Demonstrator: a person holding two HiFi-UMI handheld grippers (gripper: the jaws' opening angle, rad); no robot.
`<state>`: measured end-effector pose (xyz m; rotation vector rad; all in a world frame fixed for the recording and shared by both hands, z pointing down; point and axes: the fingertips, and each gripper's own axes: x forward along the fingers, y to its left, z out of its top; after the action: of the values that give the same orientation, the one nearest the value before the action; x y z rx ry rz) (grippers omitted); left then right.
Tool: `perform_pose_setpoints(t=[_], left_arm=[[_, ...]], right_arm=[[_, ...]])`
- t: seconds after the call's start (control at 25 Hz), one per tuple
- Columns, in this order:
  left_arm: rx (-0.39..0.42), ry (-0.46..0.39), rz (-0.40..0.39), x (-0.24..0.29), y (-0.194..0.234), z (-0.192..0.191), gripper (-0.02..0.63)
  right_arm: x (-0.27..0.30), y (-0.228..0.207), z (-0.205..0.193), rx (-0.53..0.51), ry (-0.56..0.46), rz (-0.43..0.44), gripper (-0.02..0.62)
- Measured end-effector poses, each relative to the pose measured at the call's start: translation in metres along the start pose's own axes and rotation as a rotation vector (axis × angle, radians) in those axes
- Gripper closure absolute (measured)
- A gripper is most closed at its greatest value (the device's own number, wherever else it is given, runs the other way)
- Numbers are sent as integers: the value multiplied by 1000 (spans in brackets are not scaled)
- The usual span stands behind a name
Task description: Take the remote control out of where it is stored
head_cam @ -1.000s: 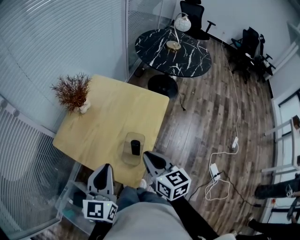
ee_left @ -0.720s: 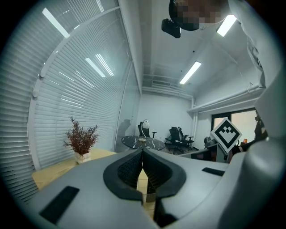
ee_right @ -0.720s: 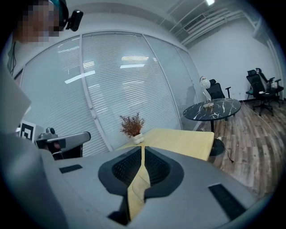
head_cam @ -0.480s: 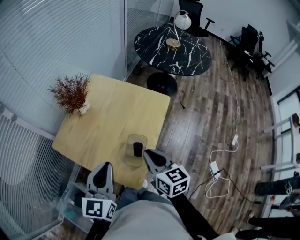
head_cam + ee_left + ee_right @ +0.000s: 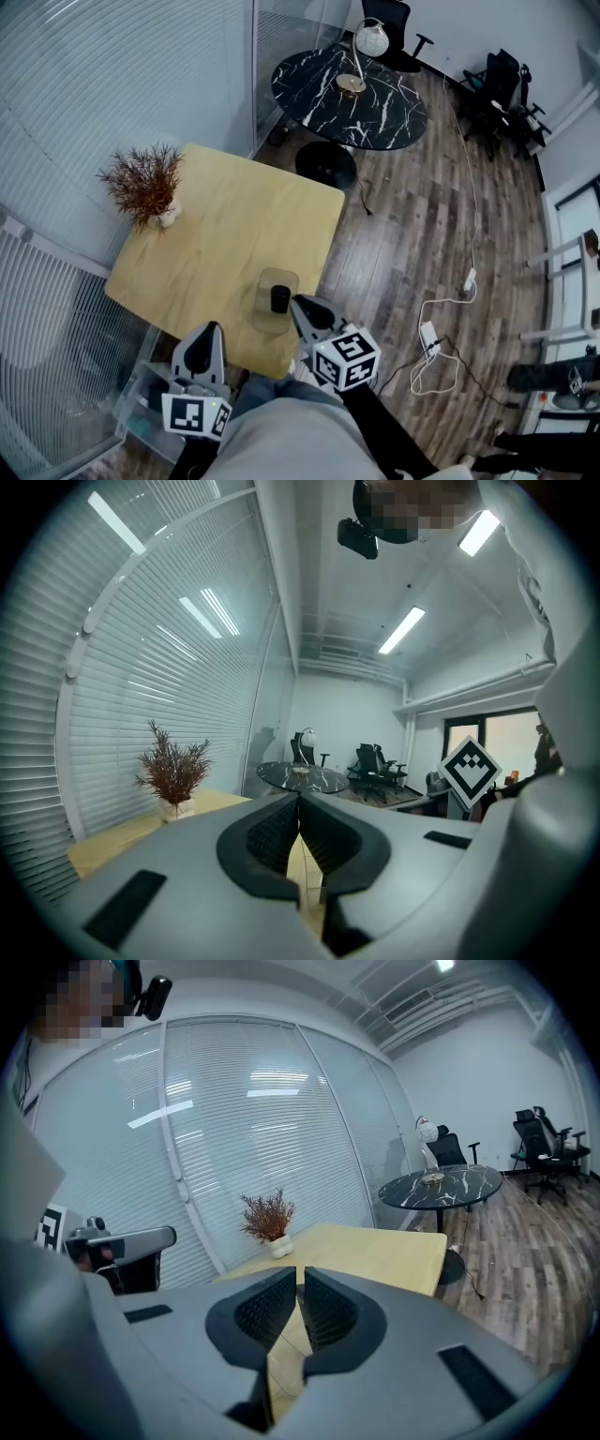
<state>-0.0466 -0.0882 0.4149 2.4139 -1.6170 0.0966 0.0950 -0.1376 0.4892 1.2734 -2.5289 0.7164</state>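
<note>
Head view: saw a wooden table (image 5: 234,225) with a pale holder (image 5: 265,321) close to its near edge. Saw the dark remote control (image 5: 279,299) standing inside that holder. Saw the right gripper (image 5: 296,303) just beside the holder's right side, contact not discernible. Saw the left gripper (image 5: 208,328) at the table's near edge, apart from the holder. Noted a dried plant (image 5: 143,183) at the table's far left corner and a black marble table (image 5: 375,103) beyond. In the left gripper view, found the jaws pressed together with nothing between. In the right gripper view, found the jaws likewise together but for a thin slit, nothing gripped.
</note>
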Motion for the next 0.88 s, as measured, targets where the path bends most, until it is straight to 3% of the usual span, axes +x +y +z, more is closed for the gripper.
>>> perform_pose_setpoints(t=[0.88], left_arm=[[-10,4,14,3,14,-2,598]], right_arm=[[19,-5,-13,-8,53,8,472]])
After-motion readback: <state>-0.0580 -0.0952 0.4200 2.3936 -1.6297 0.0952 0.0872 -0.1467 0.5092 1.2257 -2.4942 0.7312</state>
